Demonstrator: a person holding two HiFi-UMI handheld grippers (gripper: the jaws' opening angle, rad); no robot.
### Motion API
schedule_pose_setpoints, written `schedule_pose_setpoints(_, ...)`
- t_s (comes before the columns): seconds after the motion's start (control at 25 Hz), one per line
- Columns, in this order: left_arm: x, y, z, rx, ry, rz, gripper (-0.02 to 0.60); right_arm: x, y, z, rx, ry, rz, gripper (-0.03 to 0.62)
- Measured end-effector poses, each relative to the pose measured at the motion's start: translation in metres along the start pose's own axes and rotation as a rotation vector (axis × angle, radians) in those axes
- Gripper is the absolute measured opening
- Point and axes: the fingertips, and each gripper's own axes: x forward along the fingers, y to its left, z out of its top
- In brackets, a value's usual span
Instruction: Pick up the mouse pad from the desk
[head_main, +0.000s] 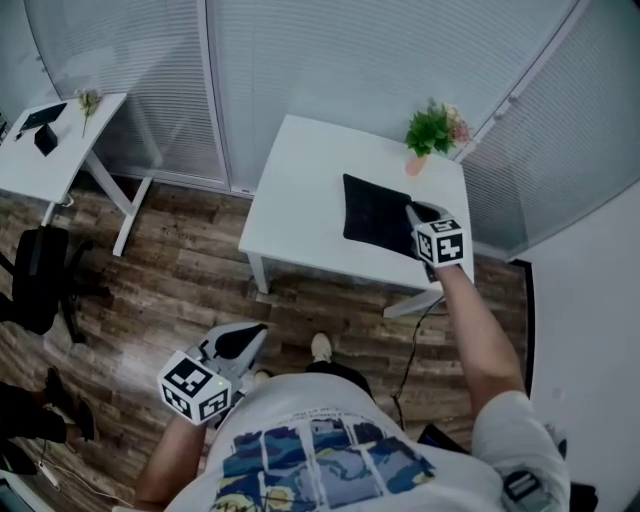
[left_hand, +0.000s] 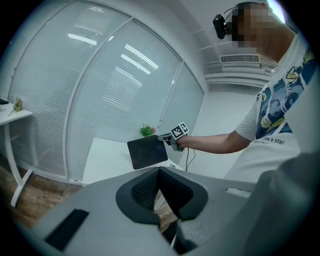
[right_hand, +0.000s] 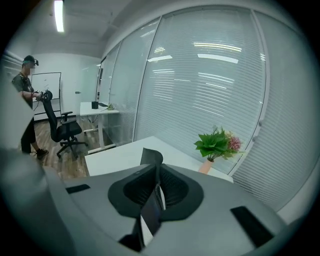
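- As it curls at the pinch, the thin black soft mouse pad (left_hand: 147, 152) looks light and floppy.
- Right gripper (right_hand: 156, 192) jaws pinch its edge, above the white desk (head_main: 300, 200).
- Left gripper (left_hand: 160, 192) jaws meet, empty.

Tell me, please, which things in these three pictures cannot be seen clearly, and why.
Right gripper view: most of the black rectangular mouse pad is hidden behind the holding jaws; only a curled edge shows.
Head view: the right gripper has its grip covered by its marker cube.
Head view: the dark items on the far white desk are too small to name.
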Motion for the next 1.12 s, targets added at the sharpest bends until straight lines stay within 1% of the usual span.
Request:
schedule_pose_setpoints(0.2,-0.019,-0.004,-0.006,0.015,-0.008,-0.026,0.002,-0.032,0.005,0.033,-0.019,-0.033,-0.008,0.026)
schedule_pose_setpoints(0.32,-0.029,-0.005,-0.011,0.012,-0.010,-0.040,0.002,-0.050,0.007,0.050,-0.019,-0.037,-0.016,0.026)
schedule_pose_setpoints(0.48,-0.041,-0.007,-0.017,0.016,-0.016,-0.059,0.002,-0.079,0.015,0.084,-0.015,-0.085,-0.014,0.026)
schedule_pose_setpoints(0.6,-0.049,-0.008,-0.021,0.011,-0.018,-0.068,0.002,-0.097,0.017,0.099,-0.014,-0.090,-0.017,0.026)
schedule_pose_setpoints(0.92,-0.063,-0.013,-0.033,0.006,-0.025,-0.093,0.002,-0.145,0.045,0.144,-0.054,-0.131,0.004,0.025)
schedule_pose_setpoints(1.12,-0.069,-0.016,-0.038,0.002,-0.026,-0.102,0.002,-0.172,0.062,0.162,-0.057,-0.160,0.016,0.026)
